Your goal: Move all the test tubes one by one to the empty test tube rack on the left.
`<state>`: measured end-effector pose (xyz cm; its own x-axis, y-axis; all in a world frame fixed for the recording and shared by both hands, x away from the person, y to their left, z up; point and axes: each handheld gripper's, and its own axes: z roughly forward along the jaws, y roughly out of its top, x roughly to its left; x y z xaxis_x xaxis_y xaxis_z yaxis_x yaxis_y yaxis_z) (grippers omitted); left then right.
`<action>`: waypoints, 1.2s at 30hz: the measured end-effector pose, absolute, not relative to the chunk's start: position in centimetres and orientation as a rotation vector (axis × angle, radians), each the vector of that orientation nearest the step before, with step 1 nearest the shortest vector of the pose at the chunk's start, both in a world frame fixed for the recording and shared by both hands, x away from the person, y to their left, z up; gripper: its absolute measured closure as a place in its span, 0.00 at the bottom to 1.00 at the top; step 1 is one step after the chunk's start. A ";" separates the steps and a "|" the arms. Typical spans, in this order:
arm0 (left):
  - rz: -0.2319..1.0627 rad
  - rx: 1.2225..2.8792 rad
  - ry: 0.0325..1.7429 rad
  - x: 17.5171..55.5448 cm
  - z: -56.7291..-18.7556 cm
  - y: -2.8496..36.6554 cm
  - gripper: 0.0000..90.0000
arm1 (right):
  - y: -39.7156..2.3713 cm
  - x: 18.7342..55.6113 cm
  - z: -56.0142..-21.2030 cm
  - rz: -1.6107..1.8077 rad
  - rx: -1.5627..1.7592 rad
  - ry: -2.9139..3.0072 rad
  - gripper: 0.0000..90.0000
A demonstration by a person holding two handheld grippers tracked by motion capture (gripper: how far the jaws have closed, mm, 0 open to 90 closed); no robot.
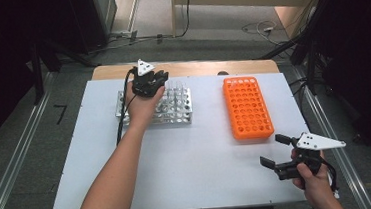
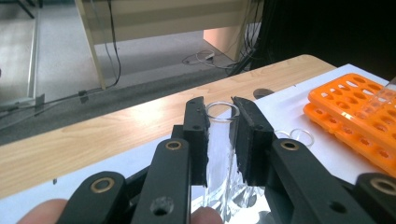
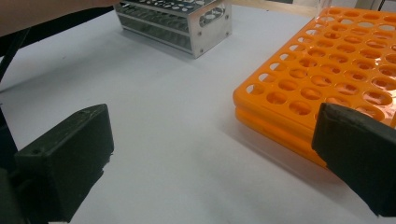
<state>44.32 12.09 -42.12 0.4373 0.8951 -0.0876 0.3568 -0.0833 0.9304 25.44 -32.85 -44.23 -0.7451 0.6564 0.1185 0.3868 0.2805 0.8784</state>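
My left gripper (image 1: 157,81) is over the metal test-tube rack (image 1: 174,113) at the back left of the white mat. In the left gripper view its jaws (image 2: 219,107) are shut on an upright clear glass tube (image 2: 218,144), whose open rim shows just above the pads. The tube's lower end runs down to the shiny rack top and is hidden behind the jaws. My right gripper (image 1: 271,149) stands open near the front right edge, with nothing between its fingers (image 3: 210,154). The orange rack (image 1: 246,107) lies just beyond it.
The orange rack (image 3: 327,70) has many open holes; a clear tube (image 2: 380,98) leans at its edge in the left gripper view. More tube rims (image 2: 301,136) stand in the metal rack (image 3: 187,28). A wooden table edge (image 1: 185,68) runs behind the mat.
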 end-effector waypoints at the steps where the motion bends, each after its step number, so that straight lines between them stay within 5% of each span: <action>1: 0.642 1.656 1.117 44.3 -42.3 12.1 0.84 | -32.8 25.4 -44.2 1.449 0.958 2.286 0.00; 16: 0.585 1.741 1.132 44.3 -42.7 12.5 0.83 | -32.8 25.5 -44.2 1.447 0.959 2.291 0.00; 23: 0.549 1.698 1.157 43.8 -42.5 13.1 0.75 | -32.8 25.5 -44.3 1.448 0.961 2.289 0.00; 32: 0.503 1.663 1.114 41.6 -42.0 14.1 0.52 | -32.6 25.4 -44.3 1.440 0.955 2.297 0.00; 36: 0.501 1.680 1.106 40.2 -41.8 14.0 0.31 | -32.4 25.5 -44.4 1.434 0.959 2.303 0.00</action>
<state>40.23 14.05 -41.84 0.4920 0.8523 -0.1776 0.4289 -0.0598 0.9014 25.50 -32.42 -44.37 -0.7470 0.6544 0.1173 0.3938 0.2934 0.8711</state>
